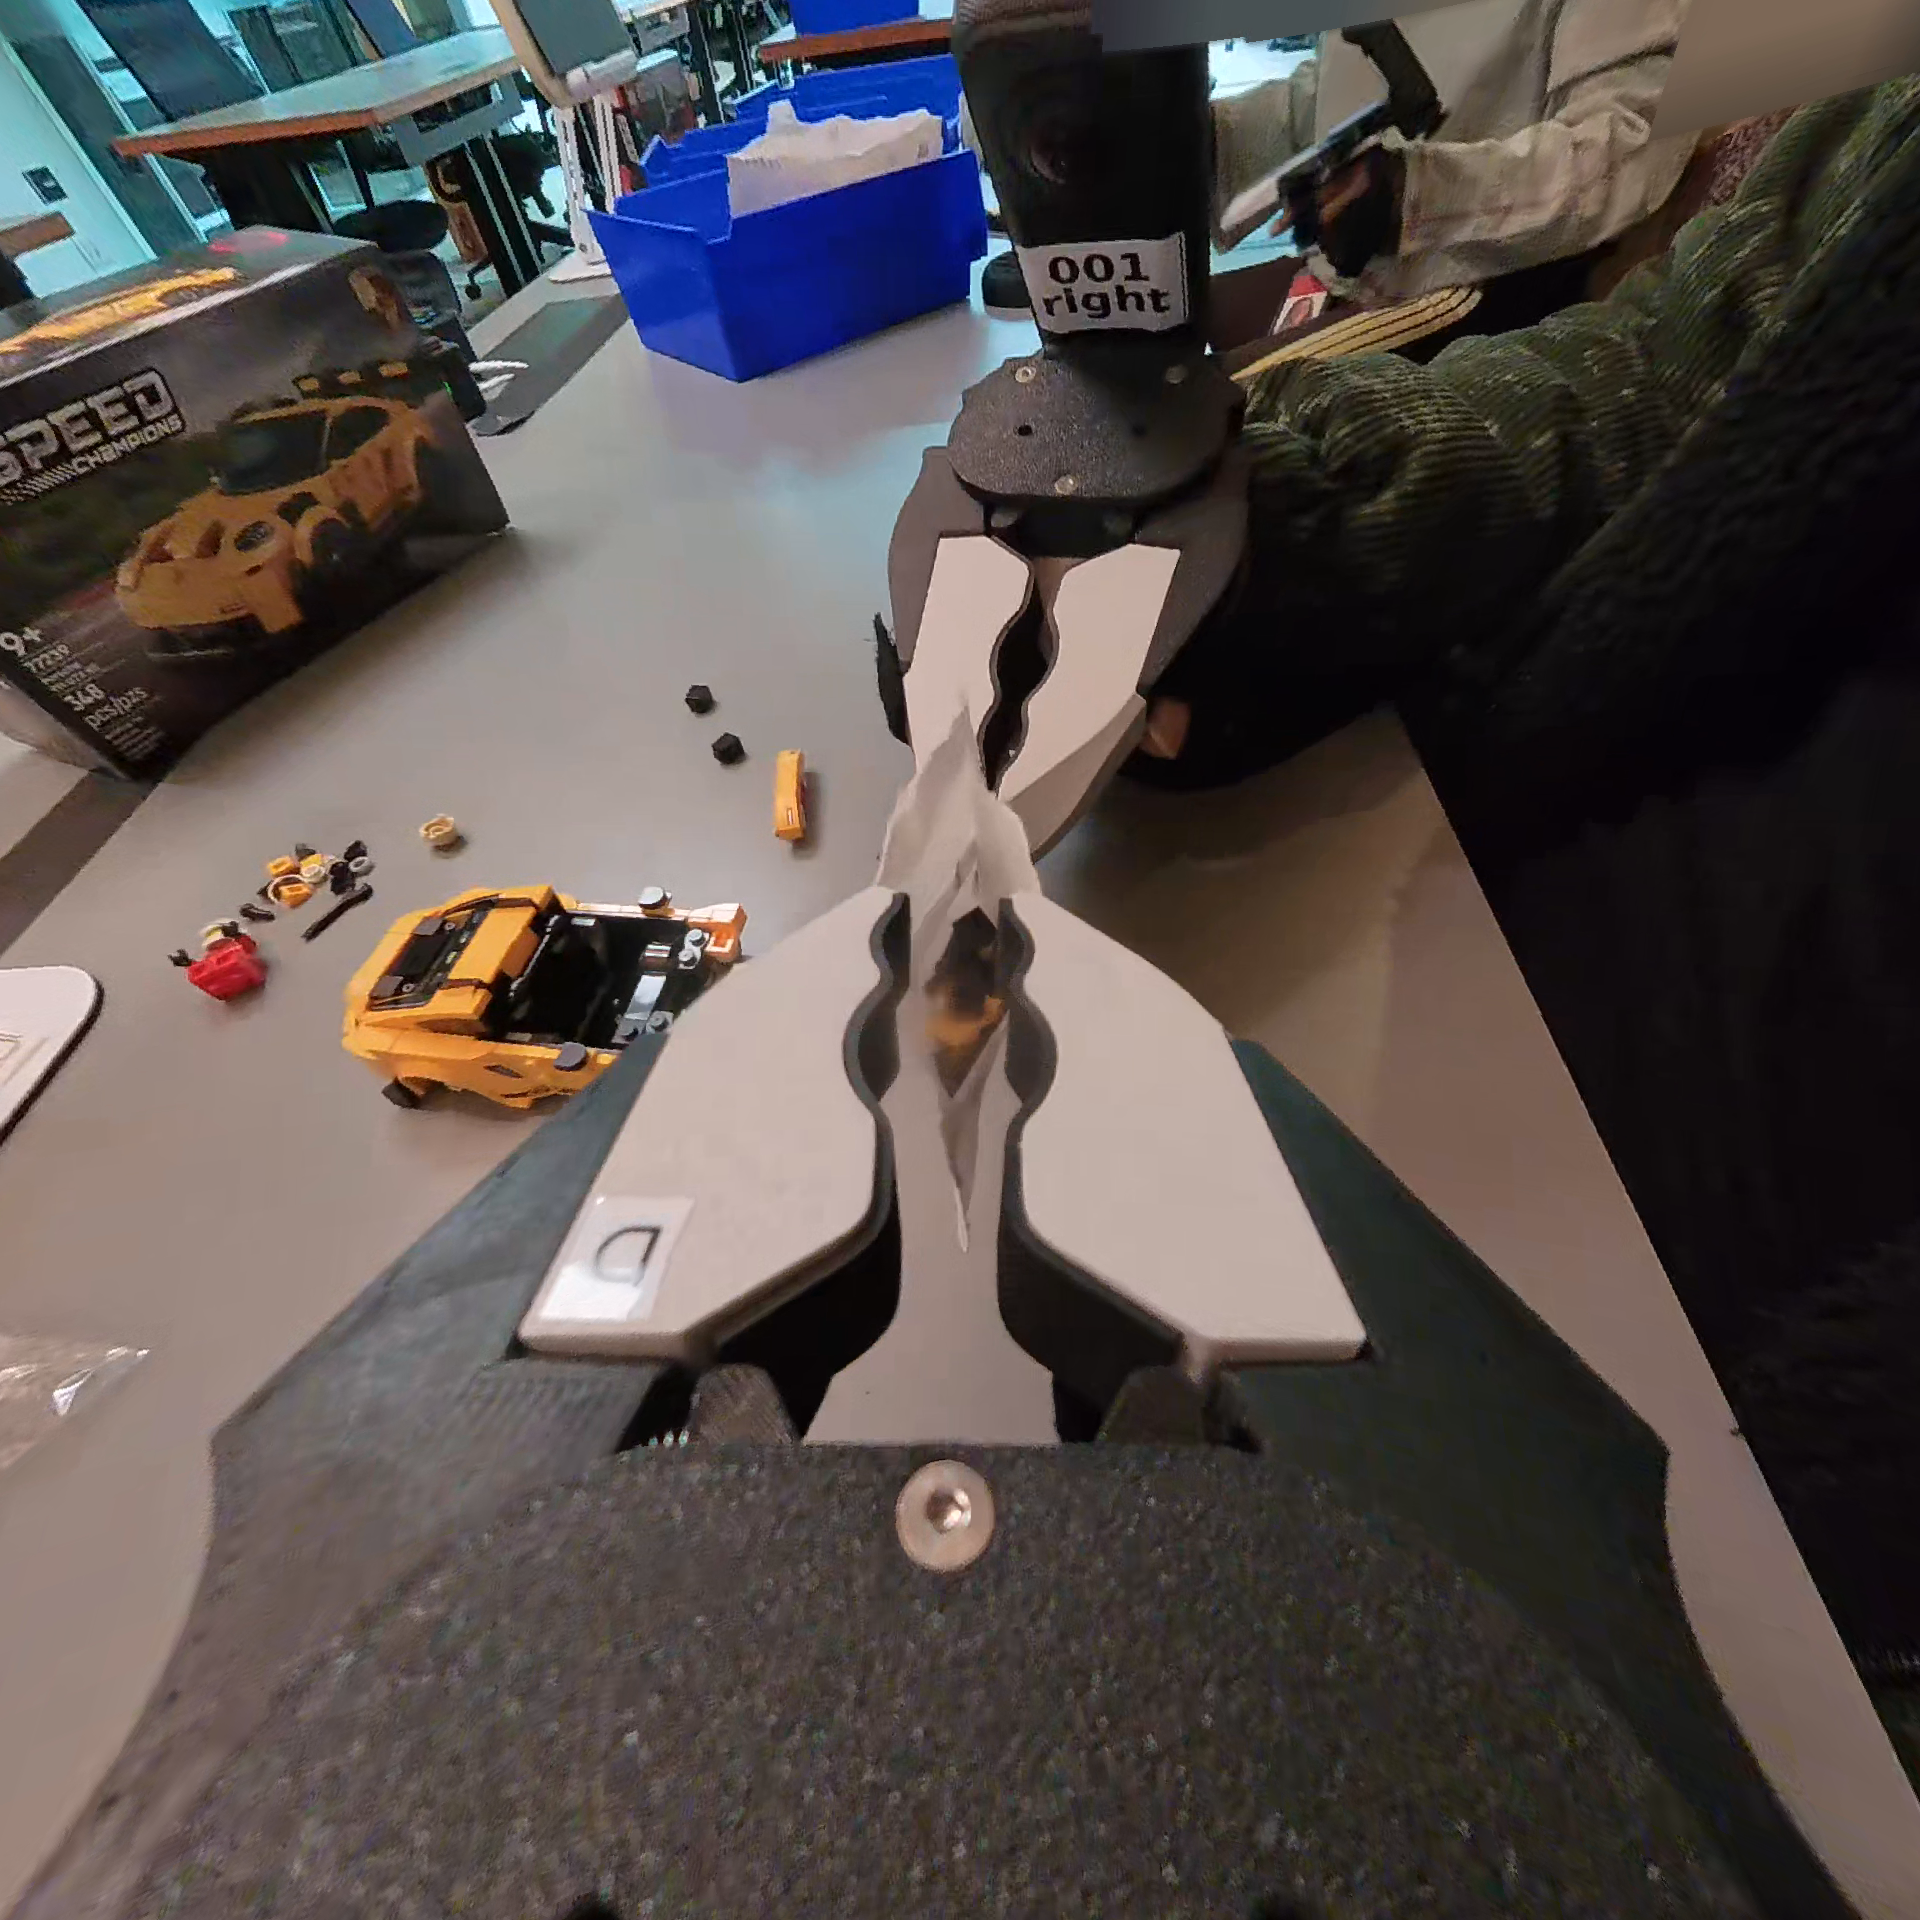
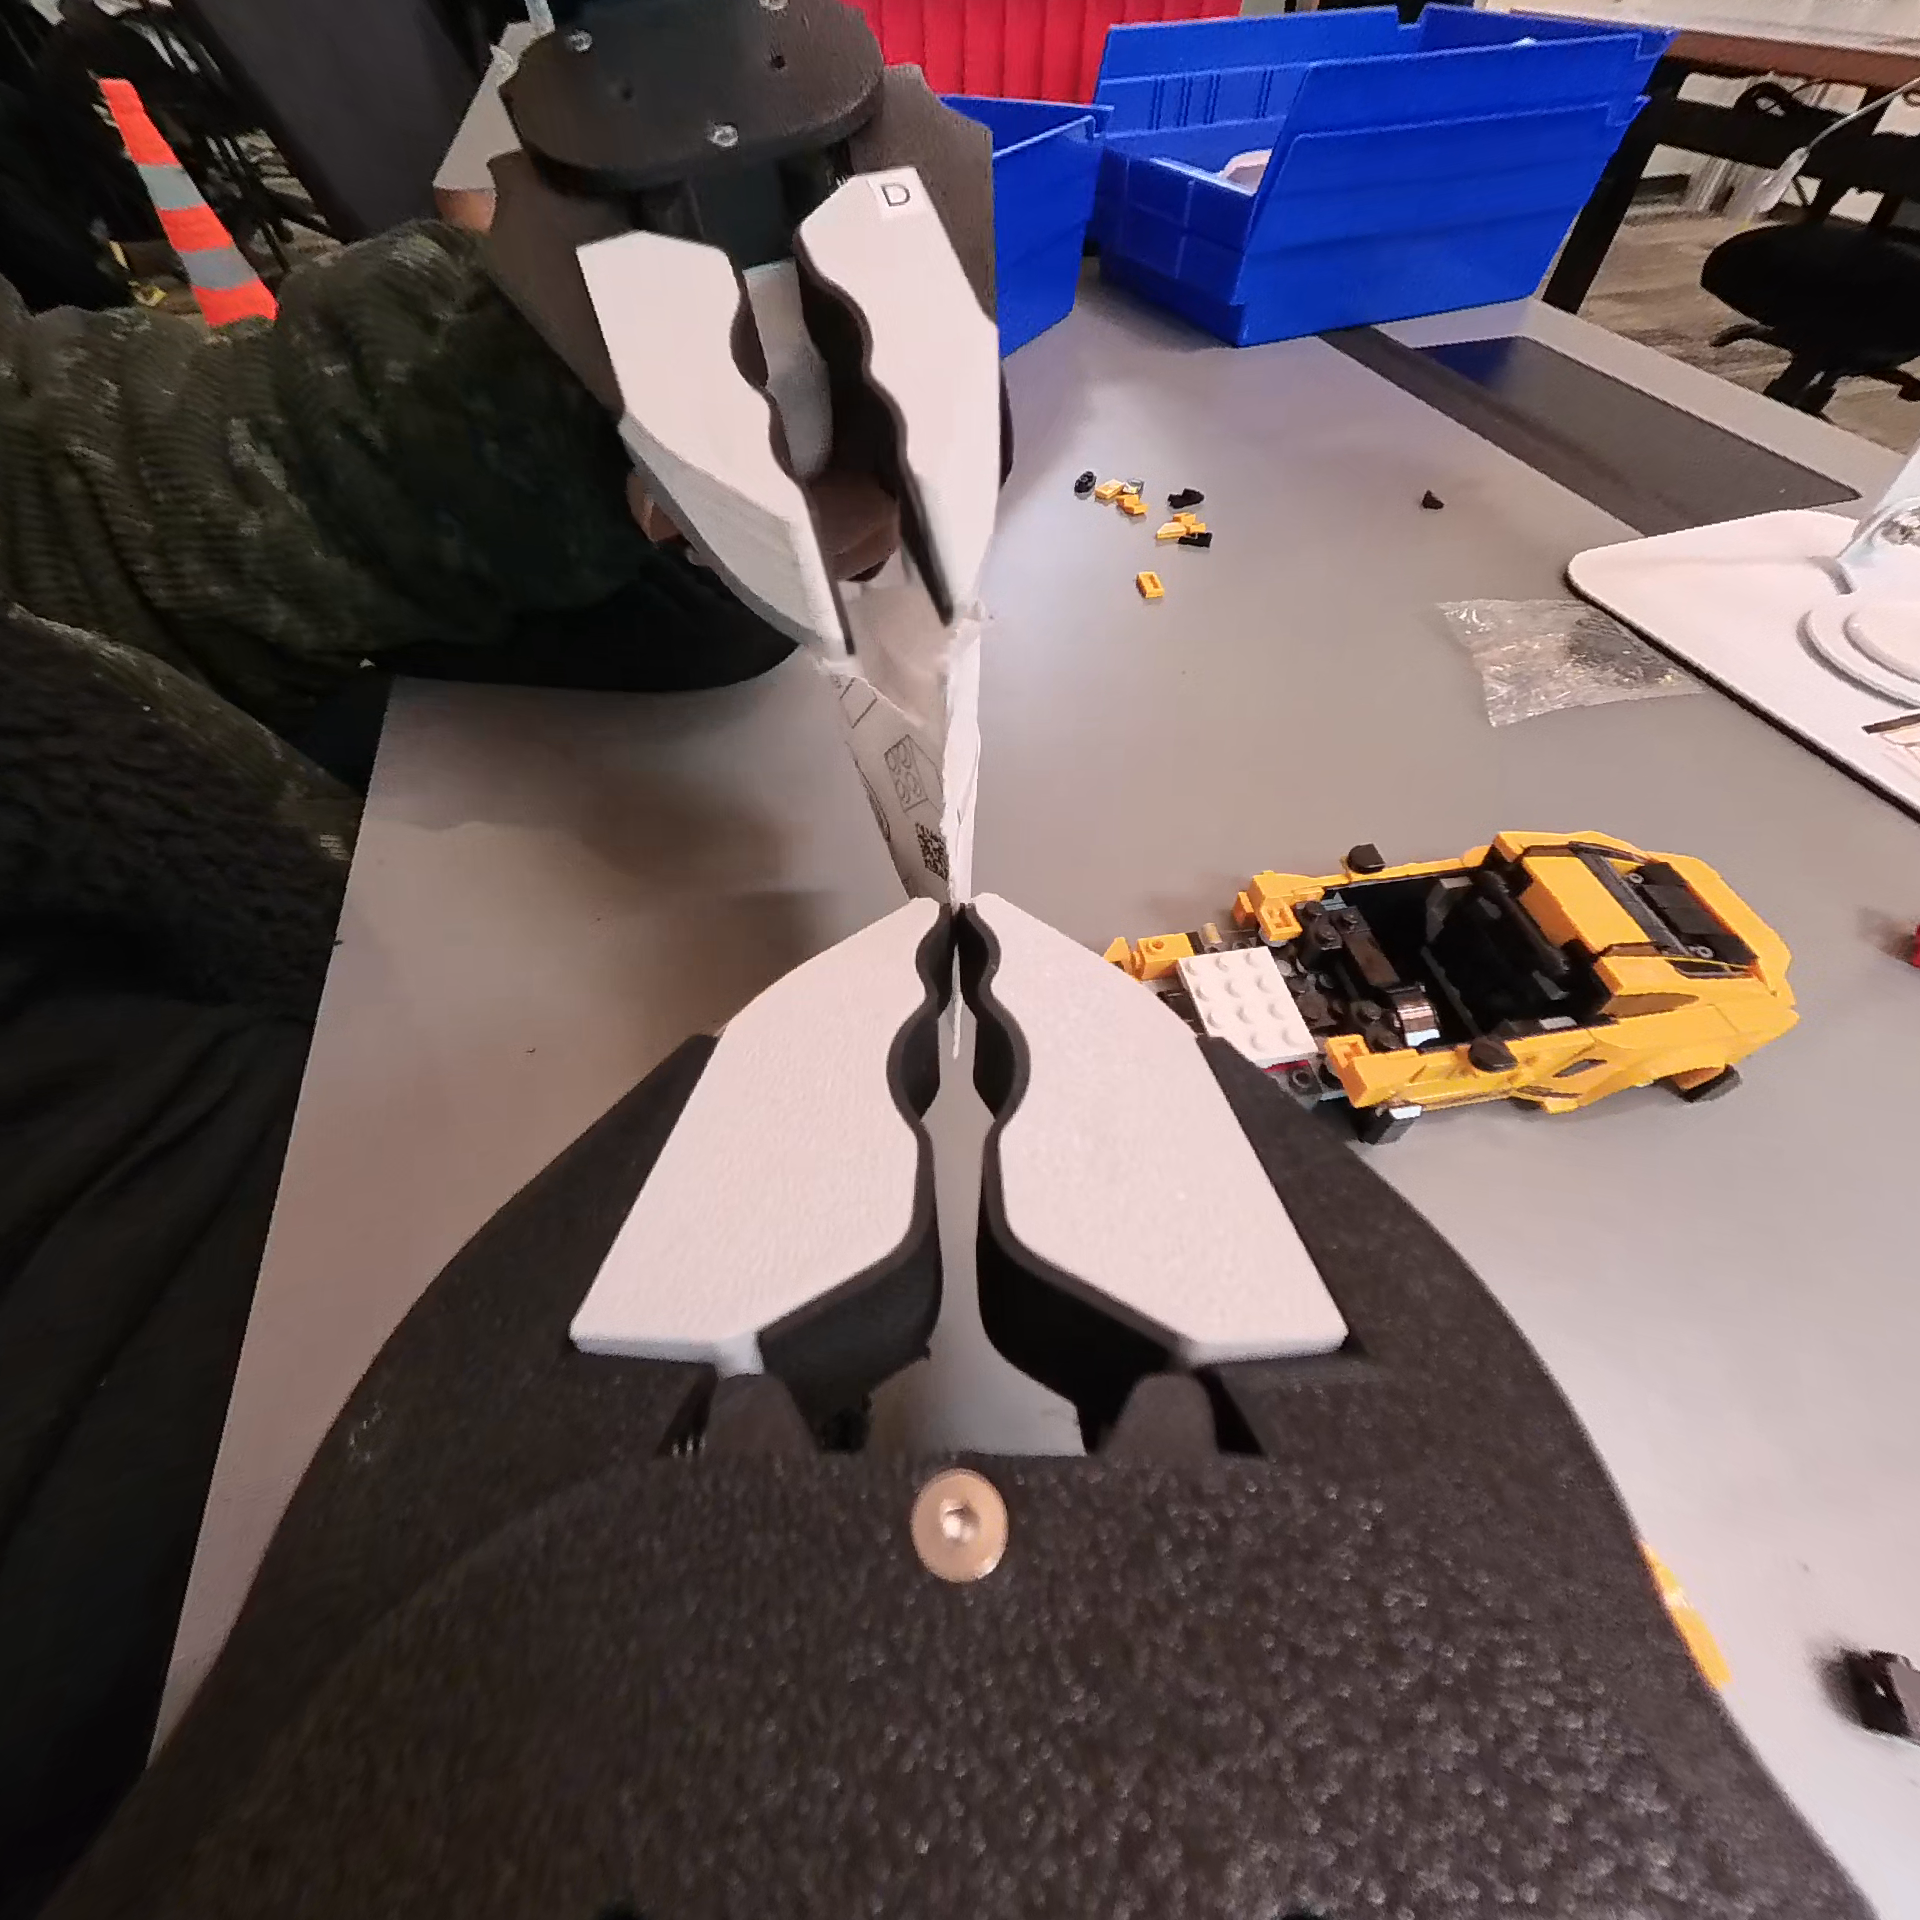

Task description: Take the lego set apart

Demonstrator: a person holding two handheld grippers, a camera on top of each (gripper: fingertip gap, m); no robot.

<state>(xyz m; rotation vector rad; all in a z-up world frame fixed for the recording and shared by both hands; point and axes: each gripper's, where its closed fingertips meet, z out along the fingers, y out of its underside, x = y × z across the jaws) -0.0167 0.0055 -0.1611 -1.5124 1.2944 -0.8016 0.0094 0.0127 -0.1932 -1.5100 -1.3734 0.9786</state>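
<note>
A white paper bag (image 1: 954, 831) is stretched in the air between both grippers, above the grey table (image 1: 644, 540). My left gripper (image 1: 951, 920) is shut on one end, where a yellow and black patch shows between the jaws. My right gripper (image 2: 958, 916) is shut on the other end of the paper bag (image 2: 925, 769). The grippers face each other tip to tip; the right gripper (image 1: 1000, 774) shows in the left wrist view and the left gripper (image 2: 902, 621) in the right wrist view. The yellow lego car (image 1: 520, 997) (image 2: 1475, 966), its roof off, sits on the table.
Loose lego bits (image 1: 301, 873) (image 2: 1164, 520), a red piece (image 1: 223, 968) and a yellow piece (image 1: 790, 795) lie around the car. The set's box (image 1: 229, 488) and blue bins (image 1: 800, 260) (image 2: 1351, 177) stand behind. A clear plastic bag (image 2: 1548, 655) and white mat (image 2: 1714, 613) lie nearby. Across from one pair of fingers to the other is roughly 5 cm. It is some 15 cm from my right tips to the yellow piece (image 1: 790, 795).
</note>
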